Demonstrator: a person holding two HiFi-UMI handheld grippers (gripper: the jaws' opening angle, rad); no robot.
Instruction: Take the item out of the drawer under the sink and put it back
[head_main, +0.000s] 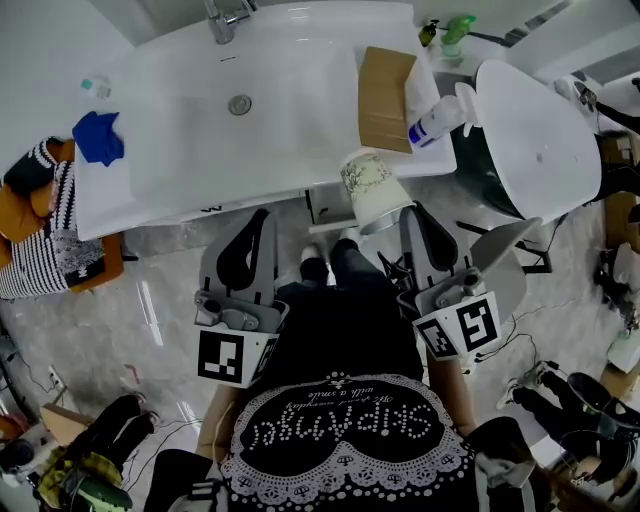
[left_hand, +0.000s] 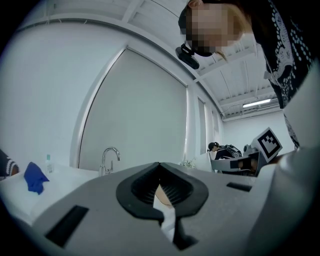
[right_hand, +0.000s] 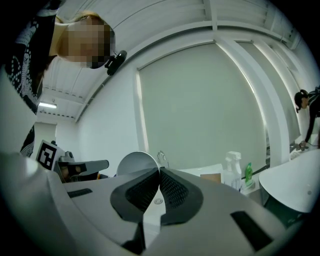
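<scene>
- The right hand-held gripper (right_hand: 160, 170) has its jaws closed together, pinching the rim of a paper cup (head_main: 372, 188).
- The paper cup is white with a faint floral print. It is tilted on its side, with its open mouth turned toward the gripper. It is held in the air at the front edge of the counter (head_main: 110, 205), to the right of the basin.
- The left hand-held gripper (left_hand: 159, 164) has its jaws shut tip to tip, with nothing between them. It is held level with the right one, well apart from the cup, and points toward the counter front.
- Beyond both grippers, a white sink basin (head_main: 200, 120) is set into the counter, with a chrome faucet (head_main: 222, 20) at its far edge.
- To the right of the basin lies a brown cardboard sheet (head_main: 385, 85). A white spray bottle (head_main: 435, 125) lies just beside it.
- A green bottle (head_main: 455, 35) stands farther back, at the counter's far right corner.
- A crumpled blue cloth (head_main: 98, 137) rests on the counter's left end.
</scene>
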